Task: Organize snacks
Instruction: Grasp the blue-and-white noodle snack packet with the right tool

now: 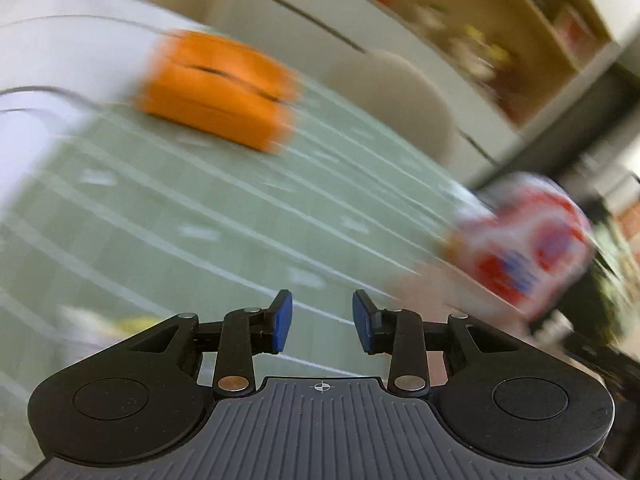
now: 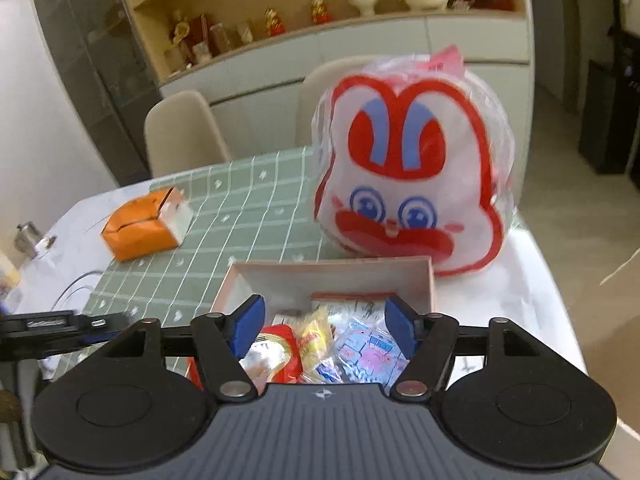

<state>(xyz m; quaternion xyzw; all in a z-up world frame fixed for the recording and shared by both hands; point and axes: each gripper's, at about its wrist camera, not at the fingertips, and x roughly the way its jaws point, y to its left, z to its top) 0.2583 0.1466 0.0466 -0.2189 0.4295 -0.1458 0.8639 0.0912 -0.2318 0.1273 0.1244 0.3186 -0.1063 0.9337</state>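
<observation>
A pink open box (image 2: 430,280) sits on the table just ahead of my right gripper (image 2: 325,322). It holds several small snack packets (image 2: 320,344), red, yellow and blue-pink. My right gripper is open and empty, hovering over the box's near side. Behind the box stands a big rabbit-face snack bag (image 2: 408,184) in clear plastic. In the blurred left wrist view, my left gripper (image 1: 322,326) is open and empty above the green checked tablecloth (image 1: 200,208). The rabbit bag (image 1: 528,240) and part of the pink box (image 1: 424,292) show at its right.
An orange tissue pack (image 2: 140,228) lies on the table's left part; it also shows in the left wrist view (image 1: 220,88). Two beige chairs (image 2: 180,136) stand behind the table. A shelf unit with ornaments (image 2: 280,20) lines the back wall. A small metal object (image 2: 26,238) sits at the far left.
</observation>
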